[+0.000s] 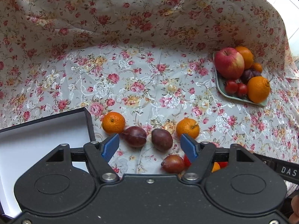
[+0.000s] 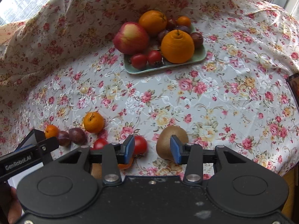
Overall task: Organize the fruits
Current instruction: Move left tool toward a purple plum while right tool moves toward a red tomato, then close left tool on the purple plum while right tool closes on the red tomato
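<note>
Open left tongs [image 1: 150, 145], plum [image 1: 161, 139] between

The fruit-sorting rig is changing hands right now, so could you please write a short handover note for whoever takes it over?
Left claw: open, holding nothing, above the loose plums and mandarins beside the open box.
Right claw: open, holding nothing, with a kiwi and a tomato just beyond its fingers.
Green tray: holds an apple, oranges, plums and tomatoes.
Done: as far as can be seen, nothing is in the box.
Left: the loose fruit on the floral cloth needs sorting; which container takes what is not evident.
</note>
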`<act>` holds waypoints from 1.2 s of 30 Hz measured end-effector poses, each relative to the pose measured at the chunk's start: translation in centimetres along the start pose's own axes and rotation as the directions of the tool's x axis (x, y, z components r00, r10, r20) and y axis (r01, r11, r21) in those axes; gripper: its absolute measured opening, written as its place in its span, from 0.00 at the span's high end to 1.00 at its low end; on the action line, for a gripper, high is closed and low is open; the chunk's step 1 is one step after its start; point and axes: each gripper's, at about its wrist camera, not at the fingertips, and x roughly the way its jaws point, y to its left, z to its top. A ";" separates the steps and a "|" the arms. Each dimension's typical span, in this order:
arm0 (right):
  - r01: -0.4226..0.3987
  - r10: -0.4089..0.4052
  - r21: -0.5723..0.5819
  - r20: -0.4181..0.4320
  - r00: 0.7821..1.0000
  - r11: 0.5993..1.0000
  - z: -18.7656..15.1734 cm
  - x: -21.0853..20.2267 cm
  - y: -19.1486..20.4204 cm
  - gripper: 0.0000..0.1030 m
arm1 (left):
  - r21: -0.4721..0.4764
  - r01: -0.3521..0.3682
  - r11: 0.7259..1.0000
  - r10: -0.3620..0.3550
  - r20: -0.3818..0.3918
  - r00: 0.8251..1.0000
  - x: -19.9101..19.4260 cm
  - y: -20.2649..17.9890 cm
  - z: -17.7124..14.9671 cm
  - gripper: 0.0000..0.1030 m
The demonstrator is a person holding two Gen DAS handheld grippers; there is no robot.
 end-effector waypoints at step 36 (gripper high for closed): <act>-0.023 0.035 0.063 -0.197 0.980 0.998 1.0 7.1 1.0 0.58 | -0.099 0.029 0.995 -0.041 -0.113 0.993 6.8 1.7 1.2 0.31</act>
